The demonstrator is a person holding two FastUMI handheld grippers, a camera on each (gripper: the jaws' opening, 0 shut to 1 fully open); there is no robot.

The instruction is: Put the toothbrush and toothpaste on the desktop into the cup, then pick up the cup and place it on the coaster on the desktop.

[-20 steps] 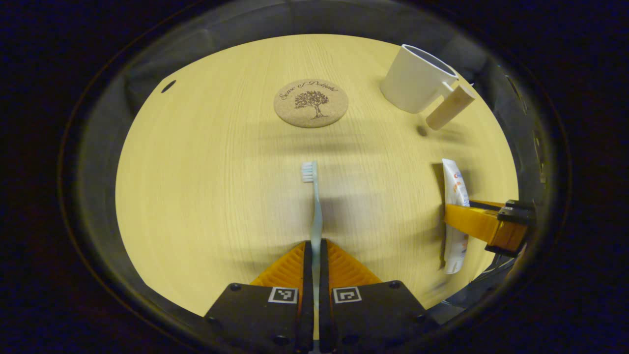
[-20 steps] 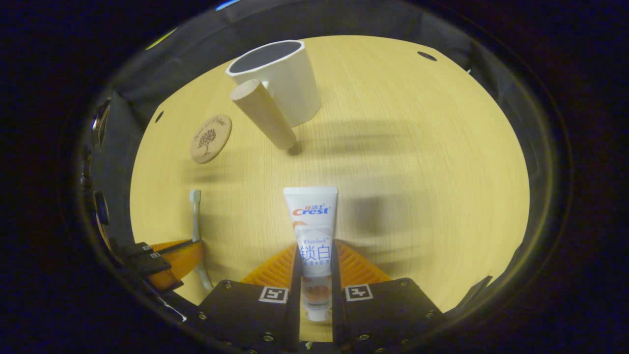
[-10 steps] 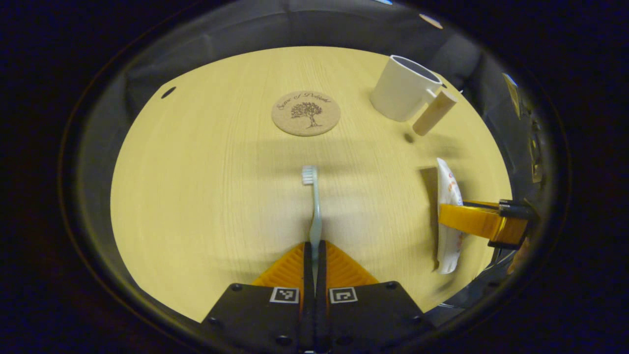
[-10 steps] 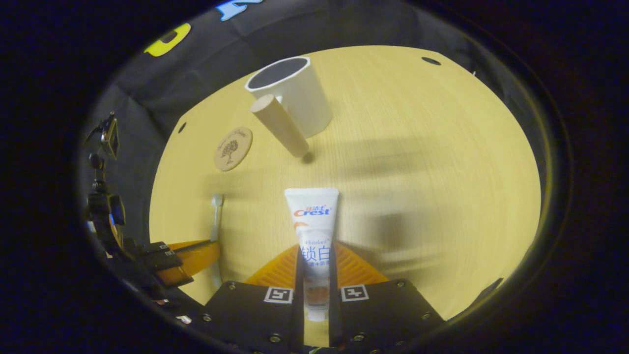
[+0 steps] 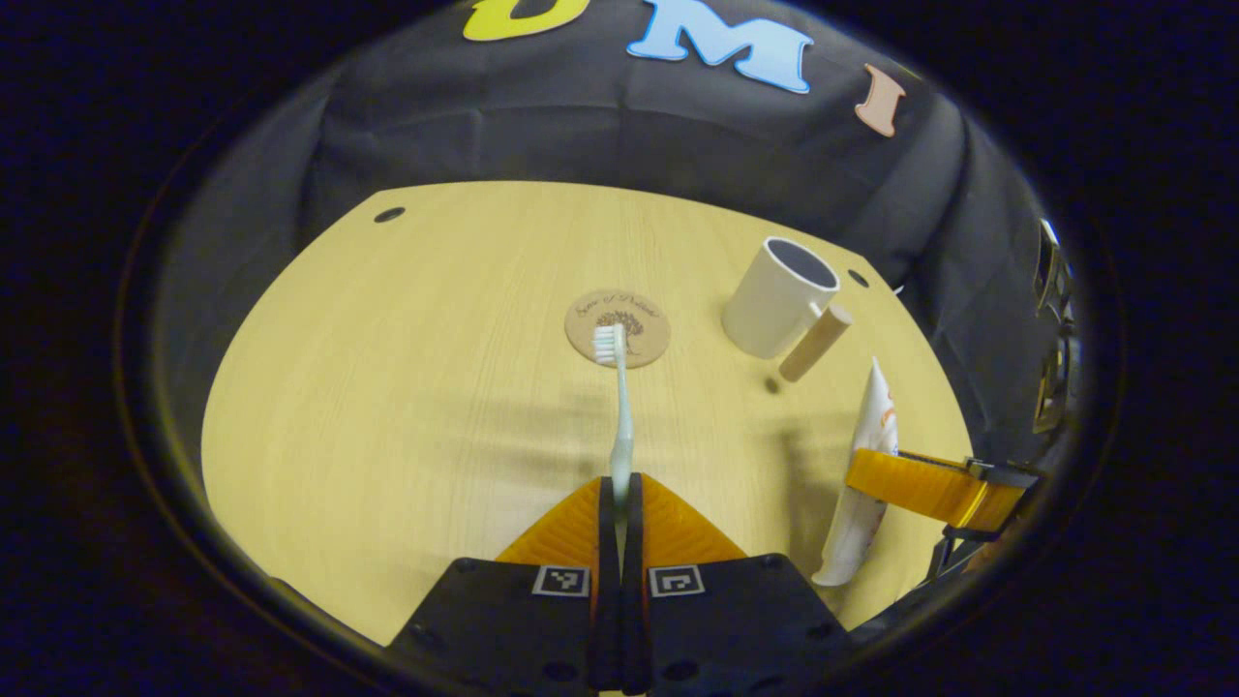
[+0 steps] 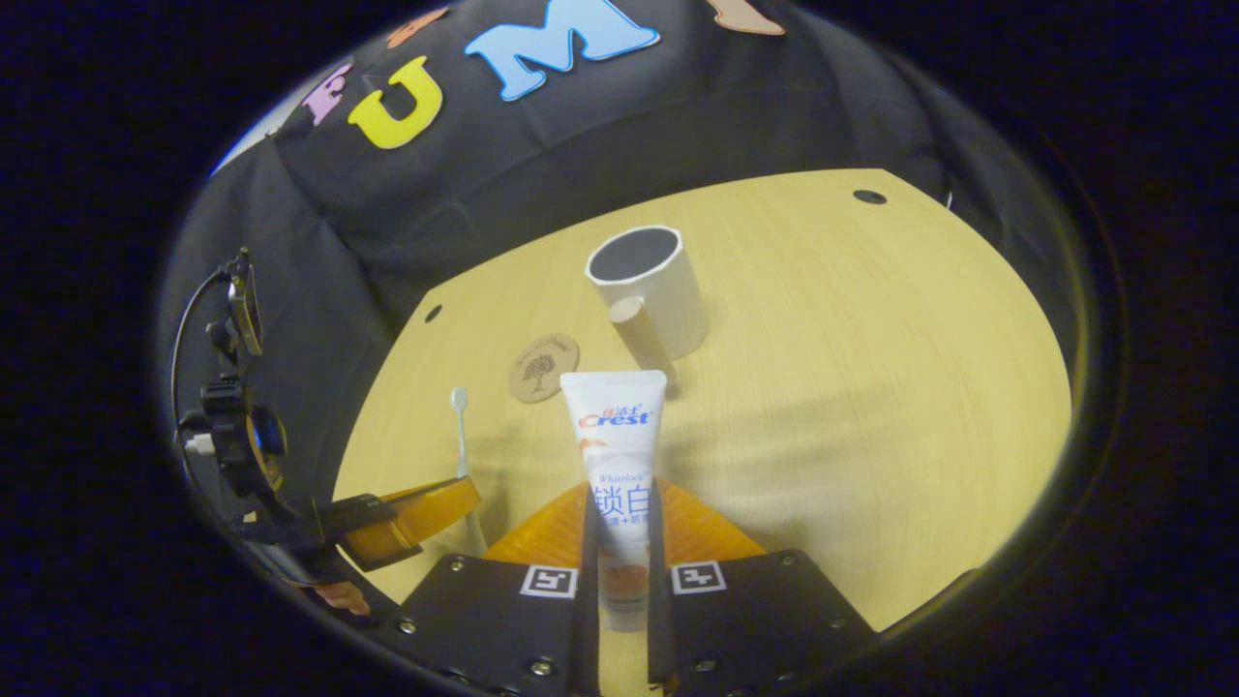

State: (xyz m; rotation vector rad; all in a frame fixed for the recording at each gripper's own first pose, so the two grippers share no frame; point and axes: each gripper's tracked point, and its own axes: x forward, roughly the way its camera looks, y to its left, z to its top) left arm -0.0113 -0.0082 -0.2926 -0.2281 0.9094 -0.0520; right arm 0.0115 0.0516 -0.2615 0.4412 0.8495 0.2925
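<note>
Above bench (image 5: 387, 407), left gripper (image 5: 619, 503) fingers clamp toothbrush (image 5: 619, 407); right gripper (image 6: 619, 523) fingers clamp toothpaste tube (image 6: 617, 455), cup (image 6: 644, 300) beyond.

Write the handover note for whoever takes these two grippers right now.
Left gripper: shut on the pale blue toothbrush, held off the light wooden desktop, bristles forward.
Right gripper: shut on the white toothpaste tube, also lifted, cap toward the camera.
The white cup with a round wooden handle stands upright and empty on the desktop; the round cork coaster lies bare beside it.
Done: both items picked up.
Left: drop both into the cup, then carry the cup onto the coaster.
</note>
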